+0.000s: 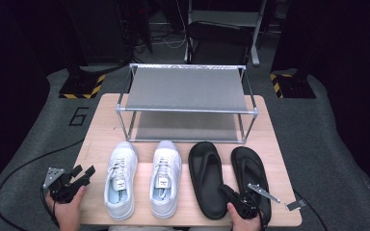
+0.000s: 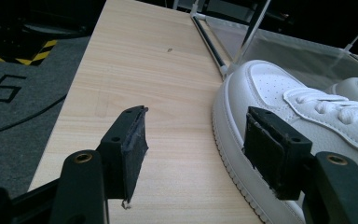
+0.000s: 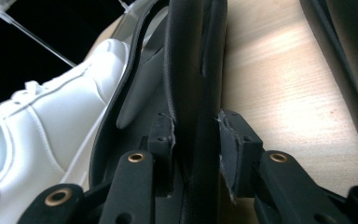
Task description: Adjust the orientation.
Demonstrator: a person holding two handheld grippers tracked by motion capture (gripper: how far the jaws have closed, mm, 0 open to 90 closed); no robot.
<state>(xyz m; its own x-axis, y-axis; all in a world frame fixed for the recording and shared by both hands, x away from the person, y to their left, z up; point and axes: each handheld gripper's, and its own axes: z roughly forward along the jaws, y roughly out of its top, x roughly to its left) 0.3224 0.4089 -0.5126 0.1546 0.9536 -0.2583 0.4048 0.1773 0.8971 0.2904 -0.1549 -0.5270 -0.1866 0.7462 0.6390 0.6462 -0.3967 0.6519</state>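
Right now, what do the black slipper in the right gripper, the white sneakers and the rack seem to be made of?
Slipper: probably matte rubber or foam; finely grained, dull black edge pinched between the right gripper pads.
Sneakers: smooth white leather or imitation; perforated toe, stitched panels, rubbery ribbed sole.
Rack: shiny metal tubes with pale connectors; grey shelves look like fabric or mesh, uncertain.

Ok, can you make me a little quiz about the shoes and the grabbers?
1. True or false: the right gripper is clamped on the edge of a black sandal.
2. What stands behind the shoes on the table? A) a bucket B) a two-level rack C) a lamp
3. Fill in: the left gripper is open beside a white ______.

Key: 1 true. 2 B. 3 sneaker.
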